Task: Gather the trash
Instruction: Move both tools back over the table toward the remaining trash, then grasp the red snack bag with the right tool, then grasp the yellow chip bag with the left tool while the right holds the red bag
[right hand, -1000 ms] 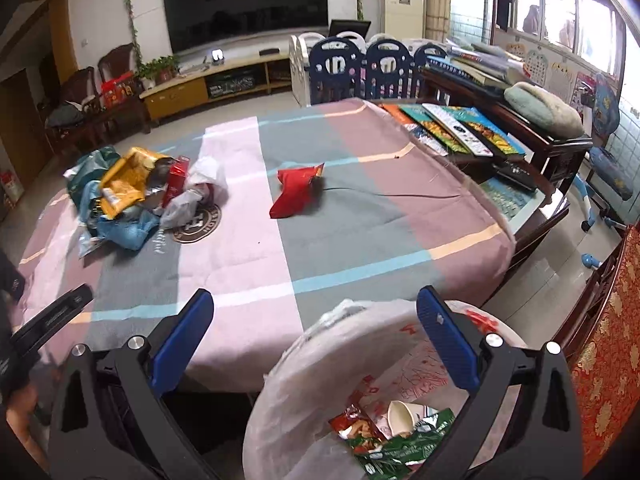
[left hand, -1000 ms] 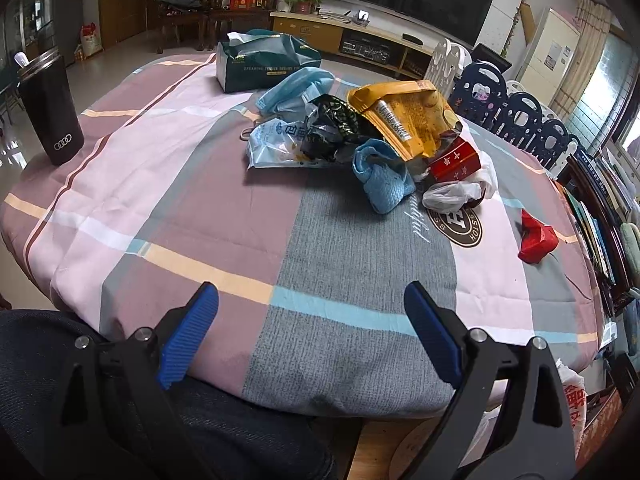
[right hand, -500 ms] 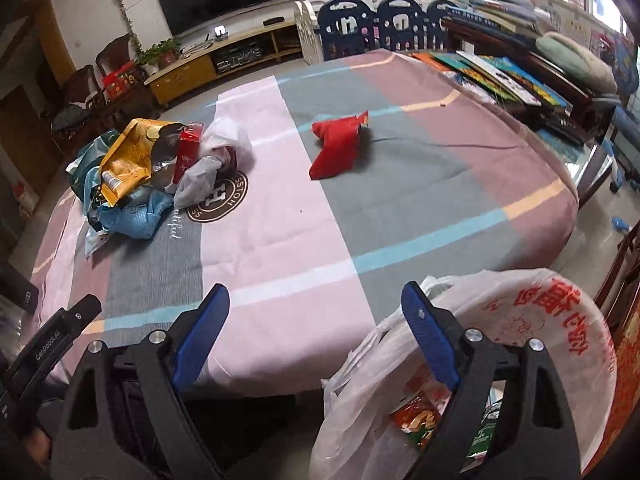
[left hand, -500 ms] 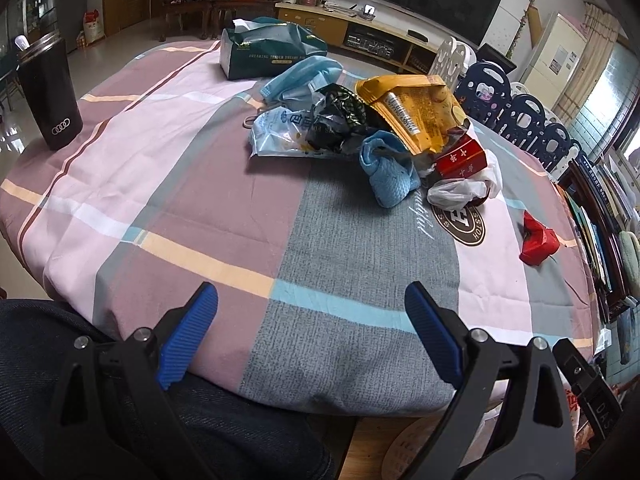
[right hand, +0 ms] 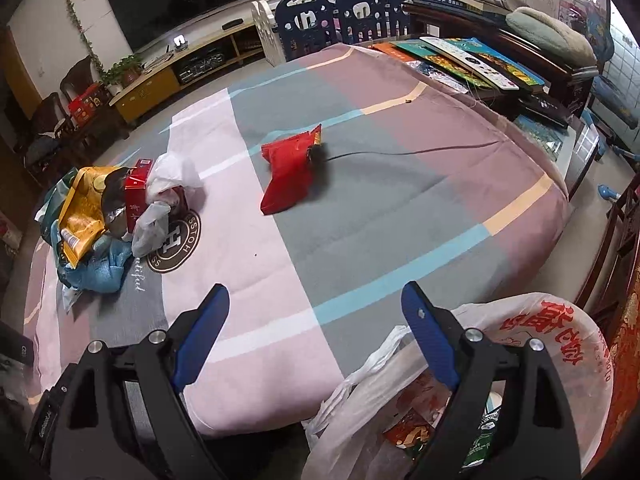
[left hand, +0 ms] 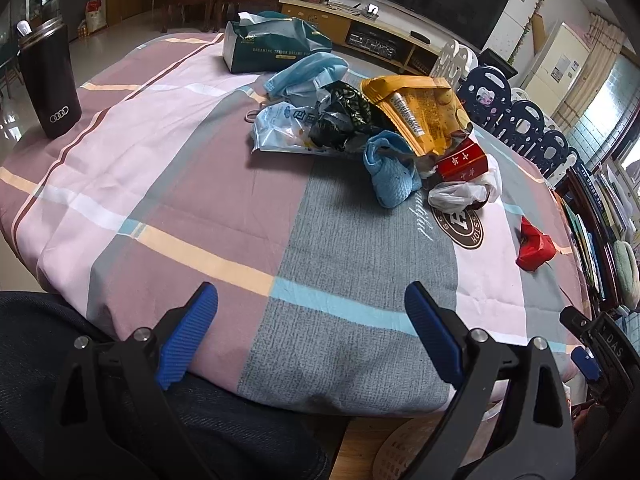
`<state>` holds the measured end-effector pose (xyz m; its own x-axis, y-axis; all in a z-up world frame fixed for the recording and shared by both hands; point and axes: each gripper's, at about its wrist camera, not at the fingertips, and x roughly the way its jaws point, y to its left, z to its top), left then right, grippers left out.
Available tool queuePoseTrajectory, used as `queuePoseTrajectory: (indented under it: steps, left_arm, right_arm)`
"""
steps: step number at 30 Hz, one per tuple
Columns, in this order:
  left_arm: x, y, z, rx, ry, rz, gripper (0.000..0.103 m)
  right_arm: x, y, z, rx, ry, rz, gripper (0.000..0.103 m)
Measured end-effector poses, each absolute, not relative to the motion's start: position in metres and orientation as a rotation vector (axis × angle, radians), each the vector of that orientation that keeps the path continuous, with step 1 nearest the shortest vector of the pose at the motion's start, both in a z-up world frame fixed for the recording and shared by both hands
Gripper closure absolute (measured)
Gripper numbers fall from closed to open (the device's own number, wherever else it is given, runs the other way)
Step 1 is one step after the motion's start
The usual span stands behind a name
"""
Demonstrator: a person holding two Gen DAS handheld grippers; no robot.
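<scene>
A pile of trash lies on the checked tablecloth [left hand: 224, 200]: a yellow snack bag [left hand: 416, 120], a black wrapper [left hand: 344, 116], blue plastic bags [left hand: 392, 176], a red carton [left hand: 462, 162] and a white bag [left hand: 464, 194]. A red wrapper [right hand: 290, 172] lies apart, near the middle of the cloth. My left gripper [left hand: 310, 294] hovers open and empty over the table's near edge. My right gripper [right hand: 316, 294] is open too, nothing between its fingers, over the near edge. A white trash bag [right hand: 540, 344] with red print gapes below its right finger and holds wrappers.
A black tumbler [left hand: 48, 80] stands at the table's far left, a green tissue pack [left hand: 272, 46] behind the pile. A thin black cable [right hand: 400, 152] runs from the red wrapper towards books [right hand: 460, 56] on a side table. A person's dark trouser leg [left hand: 40, 340] is under my left gripper.
My right gripper has swung left from above the trash bag to over the table's edge, so the bag now sits at lower right. It has entered the left view's corner. My left gripper has kept still.
</scene>
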<state>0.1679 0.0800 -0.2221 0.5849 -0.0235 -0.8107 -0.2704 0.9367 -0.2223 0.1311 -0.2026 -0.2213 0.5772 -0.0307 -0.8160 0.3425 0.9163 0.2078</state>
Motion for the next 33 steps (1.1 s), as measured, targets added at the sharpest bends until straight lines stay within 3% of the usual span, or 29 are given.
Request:
queuePoseTrajectory:
  steps: [13, 18, 22, 23, 24, 26, 27, 33]
  left_arm:
    - [0.167, 0.082, -0.222, -0.354, 0.935, 0.146, 0.009]
    - [0.167, 0.081, -0.222, -0.352, 0.934, 0.148, 0.009]
    - [0.167, 0.082, -0.222, -0.357, 0.931, 0.151, 0.009]
    - [0.167, 0.083, -0.222, -0.360, 0.931, 0.152, 0.009]
    - [0.167, 0.084, -0.223, -0.365, 0.931, 0.152, 0.009]
    - [0.167, 0.086, -0.223, -0.378, 0.932, 0.149, 0.009]
    - [0.166, 0.087, -0.223, -0.386, 0.931, 0.149, 0.009]
    - [0.163, 0.103, -0.197, -0.455, 0.733, 0.115, 0.012]
  right_arm:
    - [0.185, -0.255, -0.209, 0.370, 0.877, -0.321, 0.016]
    - [0.244, -0.235, -0.218, 0.272, 0.920, -0.244, 0.016]
    - [0.279, -0.211, -0.247, 0.183, 1.057, -0.211, 0.016]
    - [0.281, -0.207, -0.250, 0.168, 1.068, -0.212, 0.026]
    - [0.281, -0.202, -0.253, 0.149, 1.075, -0.194, 0.046]
    - [0.279, -0.193, -0.257, 0.126, 1.091, -0.139, 0.067]
    - [0.275, -0.190, -0.256, 0.130, 1.083, -0.109, 0.071]
    - [0.230, -0.175, -0.229, 0.149, 1.012, 0.024, 0.072]
